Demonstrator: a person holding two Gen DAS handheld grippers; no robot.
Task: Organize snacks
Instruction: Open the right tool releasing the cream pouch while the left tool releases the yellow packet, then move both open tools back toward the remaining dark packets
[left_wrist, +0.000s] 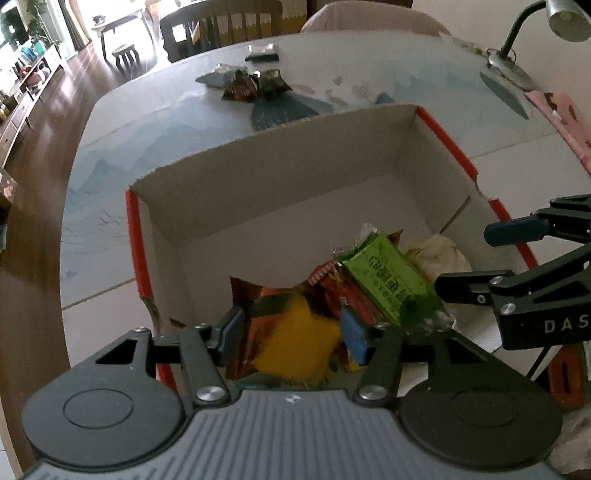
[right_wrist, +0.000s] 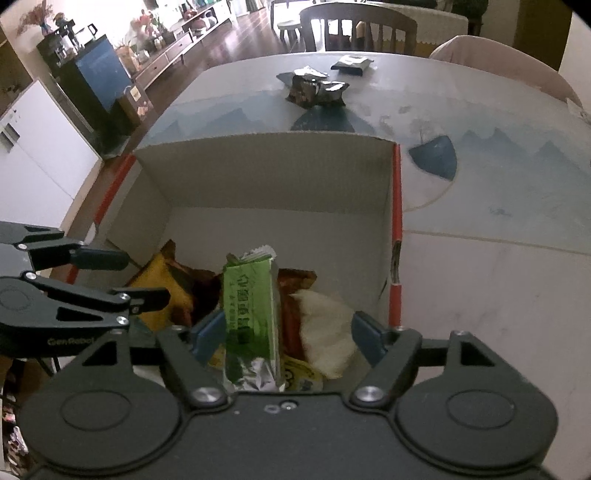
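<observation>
An open cardboard box (left_wrist: 280, 192) with red edges stands on the table and holds several snacks. Among them are an orange-yellow packet (left_wrist: 291, 343), a green packet (left_wrist: 391, 280) and a white packet (left_wrist: 439, 254). My left gripper (left_wrist: 291, 332) is open over the orange-yellow packet, with a jaw on each side of it. My right gripper (right_wrist: 288, 336) is open over the box, its jaws standing wide around the green packet (right_wrist: 251, 306) and the white packet (right_wrist: 325, 328). Each gripper shows in the other's view: the right gripper (left_wrist: 476, 258) and the left gripper (right_wrist: 140, 277).
Dark snack packets (left_wrist: 255, 85) lie on the table beyond the box, with a silver and black one (left_wrist: 262, 51) farther back. A desk lamp (left_wrist: 517, 55) stands at the far right. Chairs (right_wrist: 354, 26) stand behind the table.
</observation>
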